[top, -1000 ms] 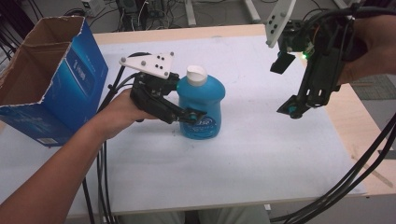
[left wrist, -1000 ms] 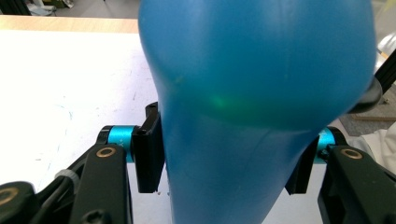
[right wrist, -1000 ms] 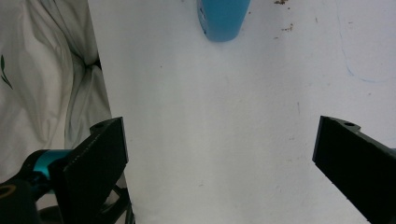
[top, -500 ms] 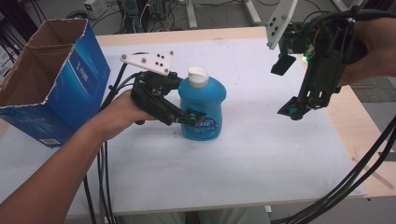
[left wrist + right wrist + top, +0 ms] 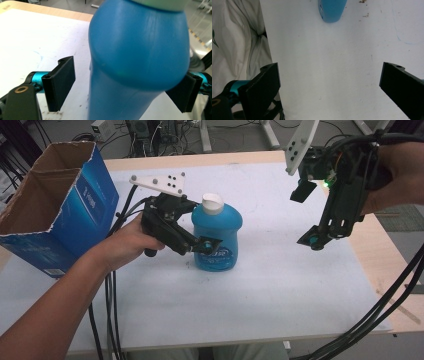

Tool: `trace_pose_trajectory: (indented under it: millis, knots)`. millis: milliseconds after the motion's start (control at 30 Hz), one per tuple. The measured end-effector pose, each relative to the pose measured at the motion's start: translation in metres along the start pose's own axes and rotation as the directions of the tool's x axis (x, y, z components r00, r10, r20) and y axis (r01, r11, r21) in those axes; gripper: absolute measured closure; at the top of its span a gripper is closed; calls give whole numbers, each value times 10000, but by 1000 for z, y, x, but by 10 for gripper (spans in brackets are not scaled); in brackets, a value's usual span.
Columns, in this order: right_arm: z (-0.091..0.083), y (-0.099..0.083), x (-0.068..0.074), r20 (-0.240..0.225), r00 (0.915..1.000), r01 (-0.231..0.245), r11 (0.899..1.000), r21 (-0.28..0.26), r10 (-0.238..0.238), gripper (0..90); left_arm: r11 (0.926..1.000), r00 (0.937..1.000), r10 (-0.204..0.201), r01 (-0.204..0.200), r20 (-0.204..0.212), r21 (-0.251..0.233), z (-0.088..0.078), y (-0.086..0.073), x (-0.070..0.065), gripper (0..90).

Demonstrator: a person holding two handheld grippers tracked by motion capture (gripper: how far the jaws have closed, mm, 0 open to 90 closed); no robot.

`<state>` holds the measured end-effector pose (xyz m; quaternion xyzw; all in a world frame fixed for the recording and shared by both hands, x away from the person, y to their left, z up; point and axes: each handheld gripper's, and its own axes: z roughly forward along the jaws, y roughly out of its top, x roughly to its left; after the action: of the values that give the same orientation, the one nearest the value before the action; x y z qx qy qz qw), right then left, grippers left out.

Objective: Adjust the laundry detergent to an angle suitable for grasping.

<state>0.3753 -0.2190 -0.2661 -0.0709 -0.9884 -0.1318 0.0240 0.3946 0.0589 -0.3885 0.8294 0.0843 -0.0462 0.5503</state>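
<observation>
Barely shifted since a second ago: left gripper [image 5: 200,245] and blue bottle [image 5: 218,236] nudged slightly toward 12 o'clock on the worktop [image 5: 280,285], right gripper [image 5: 314,237] held aloft in much the same spot.

At 9 o'clock, open cardboard box [image 5: 50,210] with blue printed sides, tipped, resting at the worktop's left edge. Just right of it, left hand [image 5: 131,242] wrapped round the left gripper, grey plate [image 5: 159,183] on top, cables [image 5: 107,320] trailing toward 6 o'clock.

Near centre, blue bottle with white cap [image 5: 212,202] standing upright on the white worktop, set between the left gripper's fingers [image 5: 60,83]. Spread apart in the left gripper view, one finger clear of the bottle [image 5: 137,62] with a gap showing, the other at the bottle's far side, contact there impossible to judge.

At 2 o'clock, right gripper raised above the worktop, well apart from the bottle, pointed down, green light [image 5: 327,183] glowing on its body. Fingers [image 5: 259,85] wide open in the right gripper view, holding nothing, bare worktop [image 5: 332,75] between them, bottle base [image 5: 332,10] at 12 o'clock, white cloth [image 5: 237,37] at 9 o'clock.
</observation>
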Motion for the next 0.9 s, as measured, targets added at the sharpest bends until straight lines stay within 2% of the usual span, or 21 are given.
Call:
trace_pose_trajectory:
  millis: [33, 100, 133, 233, 267, 300, 333, 367, 500, 533, 600, 633, 667, 733, 833, 867, 900]
  knots:
    - [0, 0, 0, -1, 10000, 0, 10000, 6, 0, 23, 10000, 10000, 42, -42, -34, 60, -1, 0, 0, 167]
    - [0, 0, 1, 3, 10000, -25, 10000, 47, 25, 23, 9992, 9992, 399, -399, 18, 77, -4, 1, -1, 167]
    - [0, 0, 1, 3, 10000, -25, 10000, 47, 25, 23, 9992, 9992, 399, -399, 18, 77, -4, 1, -1, 166]
    - [0, 0, 0, 14, 10000, 12, 10000, 17, -12, 23, 9973, 9972, 729, -730, -160, -64, -6, 5, -5, 166]
    - [0, 0, 0, 14, 10000, 12, 10000, 17, -12, 23, 9973, 9972, 729, -730, -160, -64, -6, 5, -5, 153]
    - [0, 1, 1, 14, 10000, 32, 10000, 22, -32, 23, 9968, 9963, 796, -796, -317, 25, -7, 5, -6, 71]
    - [0, 1, 1, 14, 10000, 32, 10000, 22, -32, 23, 9970, 9961, 778, -775, -406, 84, -6, 5, -7, 71]
    - [0, 1, 1, 7, 10000, 14, 10000, 17, -14, 23, 9966, 9953, 823, -818, -517, 103, -7, 6, -8, 16]
    - [-1, 2, 2, 20, 10000, 32, 10000, -4, -32, 23, 9963, 9935, 835, -818, -779, 252, -15, 11, -12, 16]
    - [-2, 2, 2, 27, 10000, 28, 10000, -30, -27, 23, 9964, 9926, 826, -804, -892, 278, -19, 14, -13, 16]
    - [-3, 1, 3, 49, 10000, 13, 10000, -47, -12, 23, 9985, 9903, 532, -506, -1288, 229, -28, 22, -14, 16]
    - [-4, 1, 3, 54, 10000, 19, 10000, -61, -19, 23, 9987, 9897, 437, -395, -1362, 335, -35, 29, -15, 16]
    - [-4, 1, 2, 70, 10000, 21, 10000, -72, -21, 23, 9977, 9883, 513, -444, -1440, 506, -40, 34, -15, 16]
    - [-5, 0, 2, 72, 10000, 10, 10000, -56, -10, 23, 9941, 9831, 534, -358, -1752, 1023, -54, 51, -16, 16]
    - [-5, 0, 2, 86, 10000, 45, 10000, -82, -45, 23, 9832, 9783, 226, 157, -2060, 1821, -69, 72, -12, 16]
    - [-5, 0, 2, 63, 10000, 24, 10000, -80, -23, 23, 9756, 9761, 319, 163, -2150, 2188, -73, 79, -11, 16]
    - [-5, 1, 2, 73, 10000, 51, 10000, -82, -51, 23, 9619, 9745, 630, -17, -2155, 2735, -78, 88, -8, 16]
